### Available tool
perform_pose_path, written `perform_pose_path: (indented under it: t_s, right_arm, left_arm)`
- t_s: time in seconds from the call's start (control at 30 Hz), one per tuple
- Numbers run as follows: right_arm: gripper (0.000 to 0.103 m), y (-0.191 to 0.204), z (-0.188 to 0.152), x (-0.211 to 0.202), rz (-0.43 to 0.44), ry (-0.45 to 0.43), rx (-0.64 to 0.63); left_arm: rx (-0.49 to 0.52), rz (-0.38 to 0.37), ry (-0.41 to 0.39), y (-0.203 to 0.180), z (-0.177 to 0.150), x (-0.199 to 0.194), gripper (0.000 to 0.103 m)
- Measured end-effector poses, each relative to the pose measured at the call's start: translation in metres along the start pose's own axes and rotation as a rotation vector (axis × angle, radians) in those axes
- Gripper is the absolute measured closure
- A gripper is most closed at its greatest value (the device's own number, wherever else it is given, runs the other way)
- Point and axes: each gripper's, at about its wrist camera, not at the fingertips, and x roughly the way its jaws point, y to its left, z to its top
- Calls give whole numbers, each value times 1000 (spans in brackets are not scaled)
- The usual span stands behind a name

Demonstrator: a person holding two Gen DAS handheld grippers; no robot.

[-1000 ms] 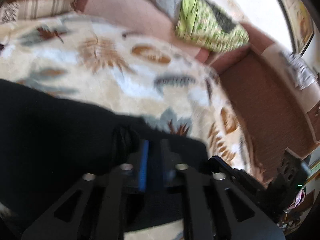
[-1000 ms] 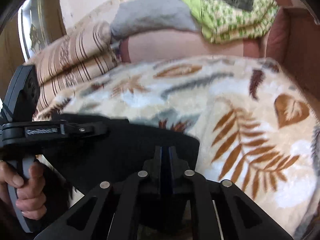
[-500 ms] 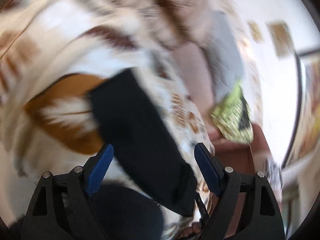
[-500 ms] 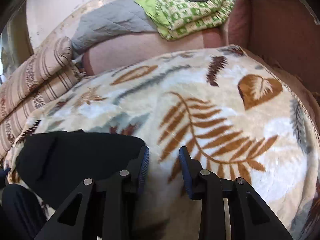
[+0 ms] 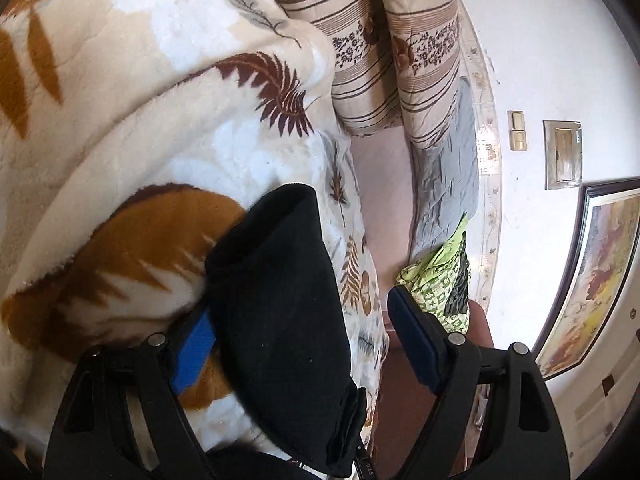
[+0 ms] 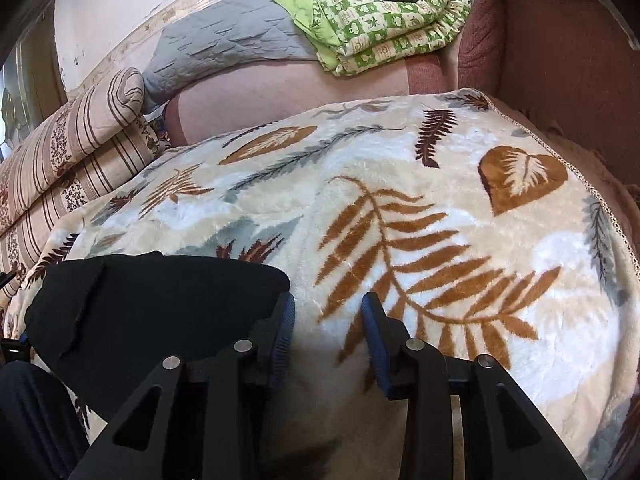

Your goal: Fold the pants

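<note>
Black pants (image 5: 280, 304) lie lengthwise between the wide-open, empty left gripper (image 5: 304, 340); the right gripper (image 6: 328, 340), half-open and empty, sits beside their lower-left edge

Black pants (image 6: 152, 312) lie left of the right fingers (image 6: 285, 332), whose pads are blue. The blanket (image 6: 400, 240) ahead is cream with brown, rust and grey leaves. Beyond: a beige brown-striped quilt (image 6: 72, 148), a grey cover (image 6: 228, 44), a green-checked cloth (image 6: 392, 28).
</note>
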Motion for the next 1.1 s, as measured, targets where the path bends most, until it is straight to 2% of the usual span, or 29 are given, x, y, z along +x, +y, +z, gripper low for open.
perform_pose_path:
  t_s: [0.03,0.1,0.17,0.2,0.23,0.27,0.37,0.63,0.7,0.8,0.9,1.0,1.1]
  right_arm:
    - [67,0,0,0,0,-2,1]
    - [67,0,0,0,1,1,1]
    - [67,0,0,0,2,1,3]
    - [67,-1,0,0,4,1,5]
    - [67,-1,0,0,6,2,7]
    - [66,-1,0,0,7,2,8]
    - [66,-2,0,0,8,2,12]
    - [66,-3,1,0,18,4,24]
    - [66,-5,2,-2,22,1,35]
    - [66,-9,4,-6,18,-5,55]
    - [66,-7,10,-20,16,-57,43]
    - [66,3,16,-37,69,-120,0]
    - [66,11,17,-39,115,-116,-19]
  left_arm:
    - [-1,0,-3,0,0,-1,23]
    - [-14,28,-8,3,-1,-2,38]
    - [-27,55,-11,7,-1,-2,60]
    - [-37,72,-6,10,-1,-2,67]
    - [-42,92,-2,12,-1,-2,83]
    - [-45,111,-1,12,-1,-2,91]
    - [25,142,-24,0,-6,-8,94]
    - [507,213,-96,-87,-41,-10,94]
    - [579,217,-98,-102,-49,-8,95]
    - [643,221,-84,-119,-60,2,95]
    - [698,217,-65,-131,-72,9,95]
    - [760,189,-17,-141,-91,17,95]
    - [836,152,52,-153,-118,27,95]
